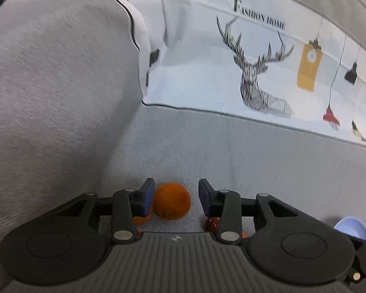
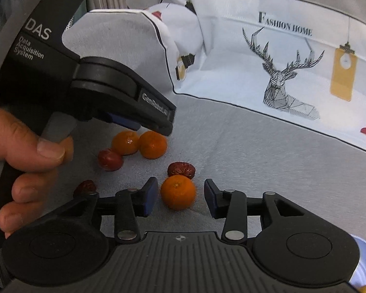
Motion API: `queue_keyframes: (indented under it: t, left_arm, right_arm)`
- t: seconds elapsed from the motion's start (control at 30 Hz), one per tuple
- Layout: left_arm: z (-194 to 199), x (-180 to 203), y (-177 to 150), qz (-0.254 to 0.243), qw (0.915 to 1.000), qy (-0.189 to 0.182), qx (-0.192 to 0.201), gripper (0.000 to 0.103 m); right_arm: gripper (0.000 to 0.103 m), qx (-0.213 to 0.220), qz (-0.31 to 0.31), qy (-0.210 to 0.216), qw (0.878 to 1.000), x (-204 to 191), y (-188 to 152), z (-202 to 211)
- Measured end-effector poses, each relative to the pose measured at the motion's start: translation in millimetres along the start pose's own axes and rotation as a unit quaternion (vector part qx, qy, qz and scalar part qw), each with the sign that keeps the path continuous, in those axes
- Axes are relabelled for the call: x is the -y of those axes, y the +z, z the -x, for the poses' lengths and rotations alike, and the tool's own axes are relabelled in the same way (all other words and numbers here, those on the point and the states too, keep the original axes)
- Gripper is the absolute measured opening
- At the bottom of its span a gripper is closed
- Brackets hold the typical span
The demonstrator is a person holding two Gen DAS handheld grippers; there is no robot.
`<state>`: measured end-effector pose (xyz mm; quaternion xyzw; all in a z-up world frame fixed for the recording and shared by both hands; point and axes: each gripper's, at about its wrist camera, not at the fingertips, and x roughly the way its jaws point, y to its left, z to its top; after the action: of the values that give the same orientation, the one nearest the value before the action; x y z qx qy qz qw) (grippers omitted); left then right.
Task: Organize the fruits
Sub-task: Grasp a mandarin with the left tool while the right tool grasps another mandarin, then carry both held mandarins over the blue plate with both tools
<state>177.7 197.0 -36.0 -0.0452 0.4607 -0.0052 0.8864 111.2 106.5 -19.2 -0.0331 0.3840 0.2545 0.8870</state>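
Small oranges and red dates lie on a grey sofa seat (image 2: 244, 146). My left gripper (image 1: 176, 196) is open just above one orange (image 1: 172, 204), which sits between its fingers; a second orange (image 1: 141, 219) and a date (image 1: 212, 223) peek from under them. In the right wrist view my right gripper (image 2: 180, 196) is open around another orange (image 2: 178, 191), with a wrinkled date (image 2: 181, 169) just beyond. The left gripper (image 2: 156, 124) hovers over two oranges (image 2: 139, 144). A smooth date (image 2: 109, 159) and another date (image 2: 85, 186) lie to the left.
A white cushion with a deer print (image 2: 280, 56) leans on the sofa back. A grey cushion (image 1: 56, 85) stands at the left. A light blue bowl shows at the right edge of both views (image 1: 352, 228) (image 2: 364, 263).
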Motion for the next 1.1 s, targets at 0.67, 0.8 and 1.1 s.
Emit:
queue_keyframes:
  t: [0.67,0.8,1.1]
  left_arm:
    - [-6,8,-7,-0.037,0.9980,0.049,-0.016,0.038]
    - [10,11,-10,-0.031,0.9988,0.038,-0.007,0.038]
    - [60,39,-30,-0.059,0.9979,0.014,0.022,0.038]
  right_arm:
    - [0.036,0.002,0.017,-0.024,1.000,0,-5,2]
    - [0.036,0.014,0.007,-0.032,0.999,7,-5,21]
    - [0.035,0.061,-0.069,-0.046,0.995,34,-5,99]
